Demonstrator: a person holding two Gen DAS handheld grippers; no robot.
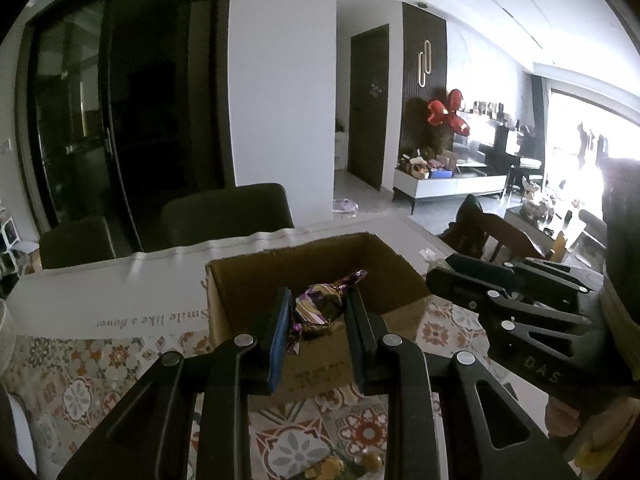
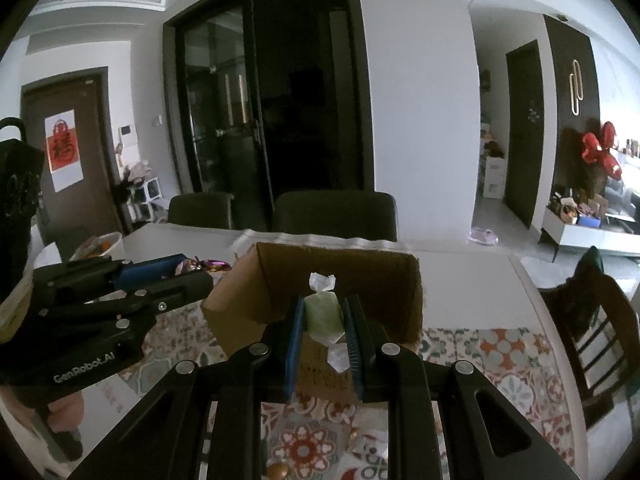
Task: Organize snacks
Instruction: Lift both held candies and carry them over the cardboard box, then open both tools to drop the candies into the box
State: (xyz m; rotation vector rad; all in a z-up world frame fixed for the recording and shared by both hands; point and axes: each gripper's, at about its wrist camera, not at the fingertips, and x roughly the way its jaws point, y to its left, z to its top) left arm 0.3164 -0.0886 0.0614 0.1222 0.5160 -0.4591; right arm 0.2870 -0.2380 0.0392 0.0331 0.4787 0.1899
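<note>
— What's the left gripper (image 1: pixel 316 312) got?
— A purple-wrapped candy (image 1: pixel 320 306), pinched between its pads, just short of the cardboard box (image 1: pixel 256 280) ahead of it.
— And the right gripper (image 2: pixel 322 320)?
— Clamped on a pale green candy (image 2: pixel 323 314), the same box just beyond it.
— Much done?
— Neither is dropped yet. A few loose sweets (image 1: pixel 370 460) lie on the tabletop (image 1: pixel 120 296) beneath the grippers, so I'd say sorting is midway at best.

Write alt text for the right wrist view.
The right gripper is shut on a pale green wrapped candy, held in front of an open cardboard box on a floral tablecloth. At left, the left gripper holds a purple wrapped candy.
</note>
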